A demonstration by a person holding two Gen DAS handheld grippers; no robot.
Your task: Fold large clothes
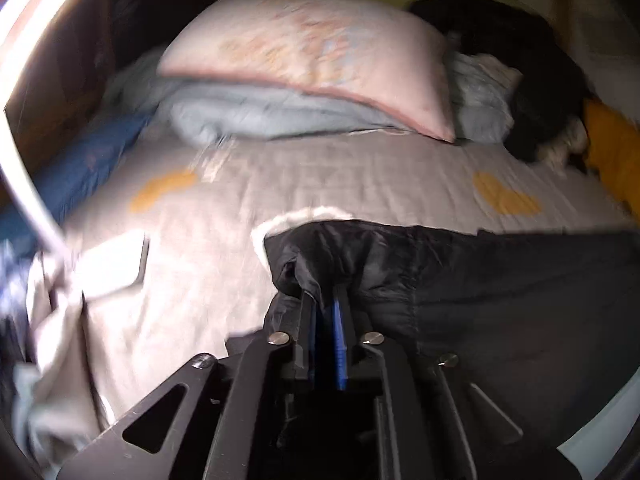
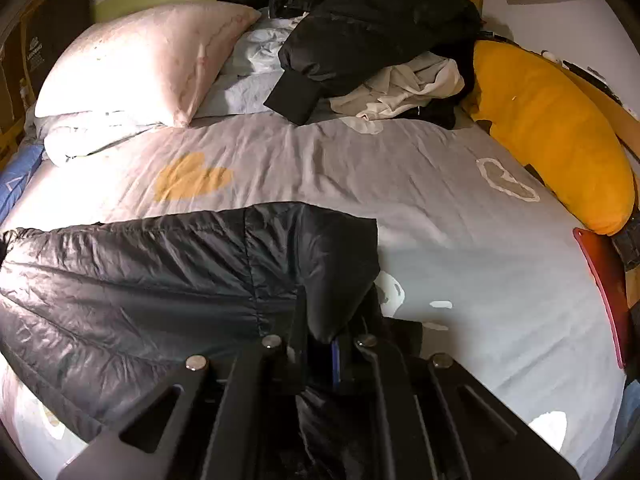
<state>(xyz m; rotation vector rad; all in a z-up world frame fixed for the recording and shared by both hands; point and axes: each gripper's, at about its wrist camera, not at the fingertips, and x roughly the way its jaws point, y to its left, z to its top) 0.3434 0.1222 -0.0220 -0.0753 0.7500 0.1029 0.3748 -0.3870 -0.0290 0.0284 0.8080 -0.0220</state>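
A black puffer jacket (image 2: 152, 276) lies spread across the near part of the bed. In the left wrist view the jacket (image 1: 500, 288) runs to the right. My left gripper (image 1: 326, 294) is shut on the jacket's left end, with black fabric bunched over the fingertips. My right gripper (image 2: 326, 330) is shut on the jacket's right end, where a fold of fabric hangs between the fingers. Both ends are held just above the grey bedsheet (image 2: 460, 220).
A pink pillow (image 2: 148, 56) lies on a light blue duvet (image 1: 248, 112) at the head of the bed. A pile of dark and white clothes (image 2: 372, 36) sits at the back right. A yellow cushion (image 2: 552, 128) and a red object (image 2: 604, 292) line the right edge.
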